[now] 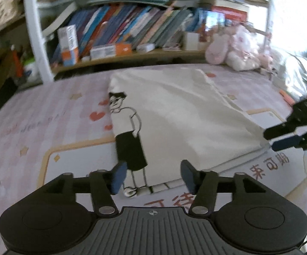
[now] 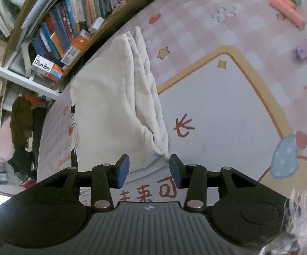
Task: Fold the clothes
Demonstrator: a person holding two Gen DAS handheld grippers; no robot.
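At lower centre of both views, the white shirt [image 2: 115, 106] runs lengthwise away from gaping, empty left tongs [image 1: 151, 177] and right tongs [image 2: 149, 170], the right nearer its corner.

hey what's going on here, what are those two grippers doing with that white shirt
A person is folding clothes with a handheld gripper in each hand. A white T-shirt with a cartoon figure print lies partly folded on a pink patterned mat, in front of a bookshelf. The left gripper is open at the shirt's near edge by the print. The right gripper is open at the shirt's other near corner. Neither one is gripping the fabric right now.
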